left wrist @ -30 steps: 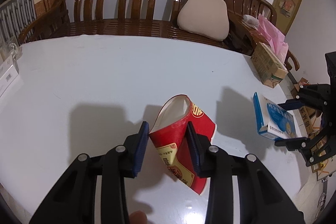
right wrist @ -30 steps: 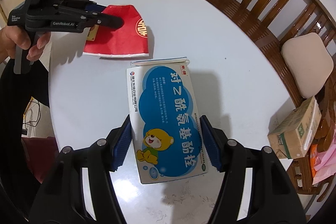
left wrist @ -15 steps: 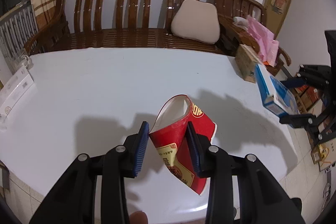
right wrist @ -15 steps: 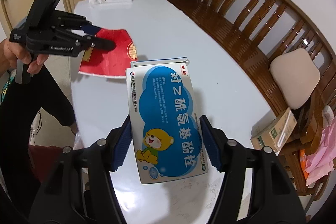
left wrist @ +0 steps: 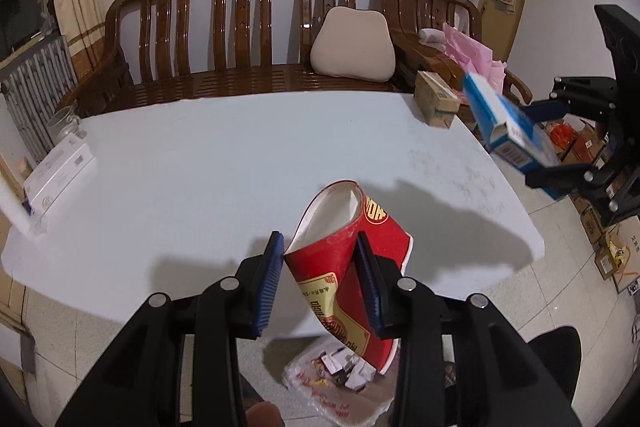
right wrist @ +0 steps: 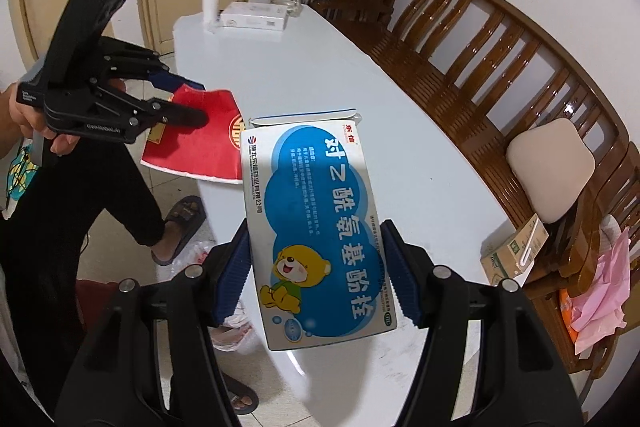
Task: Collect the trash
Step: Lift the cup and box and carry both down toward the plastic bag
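My left gripper (left wrist: 320, 283) is shut on a squashed red paper cup (left wrist: 352, 267) and holds it in the air over the near edge of the white table (left wrist: 200, 163). Below it on the floor lies a plastic trash bag (left wrist: 340, 387) with scraps inside. My right gripper (right wrist: 320, 275) is shut on a blue and white medicine box (right wrist: 316, 227) and holds it above the table's end. The left gripper (right wrist: 120, 107) with the cup (right wrist: 200, 143) shows in the right wrist view; the right gripper (left wrist: 560, 143) with the box (left wrist: 508, 127) shows at the right of the left wrist view.
A small carton (left wrist: 436, 99) stands at the table's far right corner. A white box (left wrist: 56, 175), a glass jar (left wrist: 64, 123) and a white roll (right wrist: 211, 3) sit at the left end. A wooden bench (left wrist: 248, 27) with a cushion (left wrist: 352, 47) runs behind. The person's sandalled feet (right wrist: 180, 227) are beside the table.
Both grippers have lifted and pulled back from the table with their loads. The cup now hangs past the table edge, over the trash bag on the floor.
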